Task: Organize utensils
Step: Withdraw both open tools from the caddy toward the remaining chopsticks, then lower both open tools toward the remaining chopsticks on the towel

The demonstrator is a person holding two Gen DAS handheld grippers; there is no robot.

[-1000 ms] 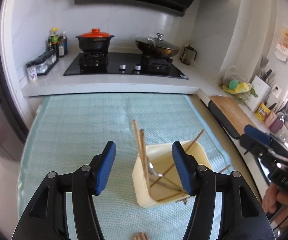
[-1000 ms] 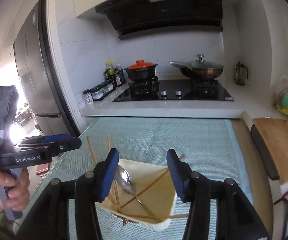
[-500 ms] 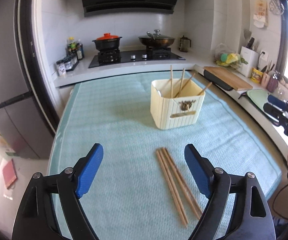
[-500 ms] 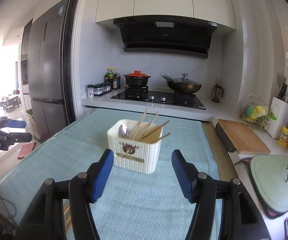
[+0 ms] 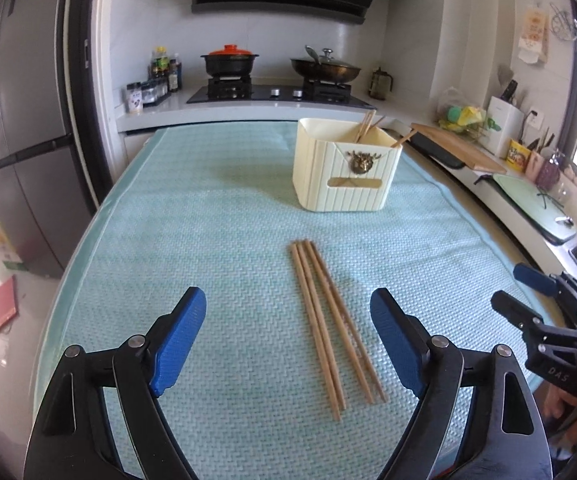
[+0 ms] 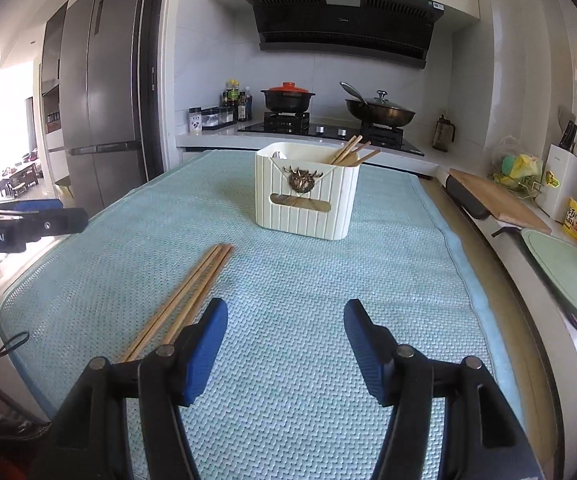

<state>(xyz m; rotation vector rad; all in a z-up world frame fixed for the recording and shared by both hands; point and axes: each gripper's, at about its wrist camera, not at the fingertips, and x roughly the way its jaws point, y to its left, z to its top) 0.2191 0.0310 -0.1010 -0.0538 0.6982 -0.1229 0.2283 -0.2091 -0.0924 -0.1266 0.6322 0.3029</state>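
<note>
Wooden chopsticks [image 5: 330,320] lay loose on the teal mat [image 5: 208,240], well short of the cream utensil holder [image 5: 344,168], which held more chopsticks and a spoon [image 6: 279,155]. Left gripper [image 5: 288,336]: jaws wide, just opened further, nothing between the pads. Right gripper [image 6: 284,340]: jaws apart, likewise empty.

The mat [image 5: 192,216] is pale aqua with a woven zigzag pattern. On it, the holder [image 5: 344,178] is cream with vertical ribs and a bronze emblem [image 5: 362,161]. The chopsticks [image 5: 328,320] are light brown wood. Both grippers have black frames and blue textured pads [image 5: 178,336]. The pot [image 6: 287,98] is black with an orange-red lid.
</note>
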